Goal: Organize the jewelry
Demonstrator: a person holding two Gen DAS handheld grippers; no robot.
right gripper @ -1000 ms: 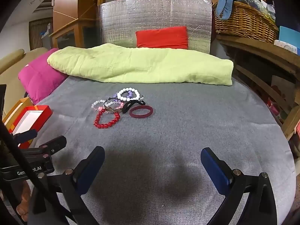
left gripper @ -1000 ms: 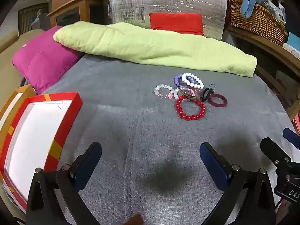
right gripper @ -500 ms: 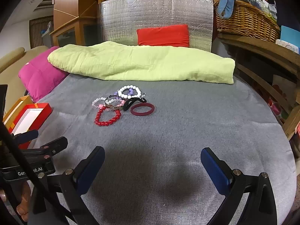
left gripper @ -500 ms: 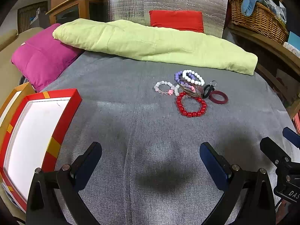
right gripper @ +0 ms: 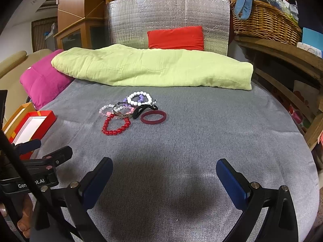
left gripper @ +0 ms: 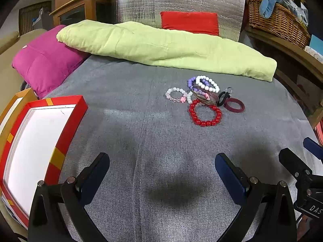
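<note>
A heap of bracelets lies on the grey cloth surface (left gripper: 125, 92): a red bead bracelet (left gripper: 205, 114), a dark red bangle (left gripper: 234, 105), a white bead bracelet (left gripper: 208, 83), a purple one (left gripper: 190, 81), a clear pink one (left gripper: 176, 94) and a black ring (left gripper: 223, 97). The heap also shows in the right wrist view, with the red bead bracelet (right gripper: 116, 126) and the bangle (right gripper: 153, 117). An open red box with a white inside (left gripper: 36, 141) sits at the left; it also shows in the right wrist view (right gripper: 32, 124). My left gripper (left gripper: 162, 171) and right gripper (right gripper: 164, 174) are open and empty, well short of the heap.
A folded light green blanket (left gripper: 161, 48) lies across the back, with a magenta cushion (left gripper: 44, 60) at the back left. A silver foil panel with a red cushion (left gripper: 189, 22) stands behind. A wicker basket (left gripper: 276, 18) sits on a wooden shelf at the right.
Both grippers have edged forward a little toward the bracelets; the jaws stay open and nothing on the cloth has moved.
</note>
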